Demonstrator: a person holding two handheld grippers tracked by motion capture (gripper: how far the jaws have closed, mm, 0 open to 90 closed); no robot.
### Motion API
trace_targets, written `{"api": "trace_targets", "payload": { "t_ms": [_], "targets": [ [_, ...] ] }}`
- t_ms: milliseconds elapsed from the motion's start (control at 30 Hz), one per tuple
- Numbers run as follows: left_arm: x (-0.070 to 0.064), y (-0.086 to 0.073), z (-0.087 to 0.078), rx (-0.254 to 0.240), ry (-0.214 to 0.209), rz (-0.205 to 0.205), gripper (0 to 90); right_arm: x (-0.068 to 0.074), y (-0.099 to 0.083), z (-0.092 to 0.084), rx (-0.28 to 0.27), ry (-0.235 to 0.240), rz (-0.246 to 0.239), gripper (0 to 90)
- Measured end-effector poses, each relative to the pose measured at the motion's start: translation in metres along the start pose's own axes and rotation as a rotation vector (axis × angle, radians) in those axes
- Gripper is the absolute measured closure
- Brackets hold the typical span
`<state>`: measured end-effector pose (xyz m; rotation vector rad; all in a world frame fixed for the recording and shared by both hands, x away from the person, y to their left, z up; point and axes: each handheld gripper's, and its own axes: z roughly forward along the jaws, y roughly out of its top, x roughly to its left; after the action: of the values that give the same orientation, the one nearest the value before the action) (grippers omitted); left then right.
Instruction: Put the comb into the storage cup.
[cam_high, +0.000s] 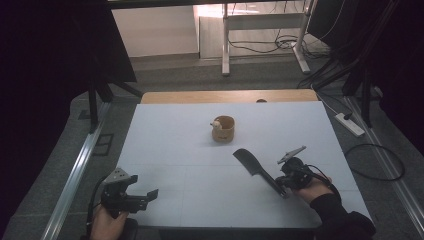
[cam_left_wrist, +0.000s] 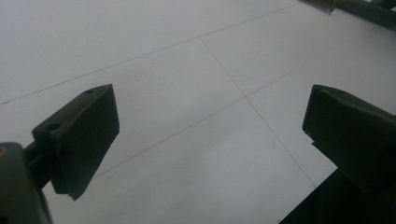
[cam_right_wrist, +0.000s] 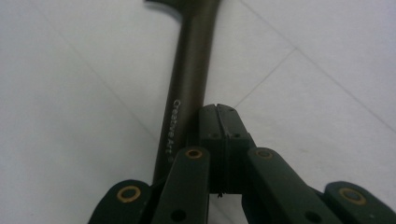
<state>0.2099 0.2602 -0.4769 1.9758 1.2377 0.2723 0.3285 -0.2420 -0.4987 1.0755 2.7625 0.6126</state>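
A dark cleaver-shaped knife (cam_high: 255, 168) lies on the white table (cam_high: 190, 150), blade toward the middle and handle toward the near right. My right gripper (cam_high: 284, 187) is at the handle's end. In the right gripper view its jaws (cam_right_wrist: 219, 112) are pressed flat together with nothing between them. The brown lettered handle (cam_right_wrist: 189, 79) runs along their left side; whether it touches them I cannot tell. My left gripper (cam_high: 142, 187) hovers at the near left corner, and its jaws (cam_left_wrist: 210, 135) stand wide apart over bare table. A small wooden cup (cam_high: 223, 129) with a pale object at its rim stands farther back.
The table's far edge shows a wooden strip (cam_high: 230, 96). On the floor to the right lie a power strip (cam_high: 350, 124) and looping cables (cam_high: 375, 160). A metal rail (cam_high: 75, 175) runs along the left. Desk legs (cam_high: 225, 40) stand beyond the table.
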Motion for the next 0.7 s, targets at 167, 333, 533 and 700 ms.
{"api": "trace_targets", "payload": {
  "t_ms": [167, 333, 533, 700],
  "targets": [
    [0.0, 0.0, 0.0, 0.001, 0.001, 0.002, 4.6, 0.005, -0.002, 0.0, -0.002, 0.0, -0.011, 89.9],
    [0.0, 0.0, 0.0, 0.001, 0.0, 0.002, 4.7, 0.006, -0.002, -0.001, 0.001, 0.003, -0.008, 89.8],
    [0.0, 0.0, 0.0, 0.002, 0.001, 0.002, 4.7, 0.004, 0.0, -0.008, -0.042, -0.01, 0.006, 86.0],
    [0.0, 0.0, 0.0, 0.002, 0.0, 0.002, 4.7, 0.002, 0.001, -0.017, -0.081, -0.025, 0.037, 72.0]
  ]
}}
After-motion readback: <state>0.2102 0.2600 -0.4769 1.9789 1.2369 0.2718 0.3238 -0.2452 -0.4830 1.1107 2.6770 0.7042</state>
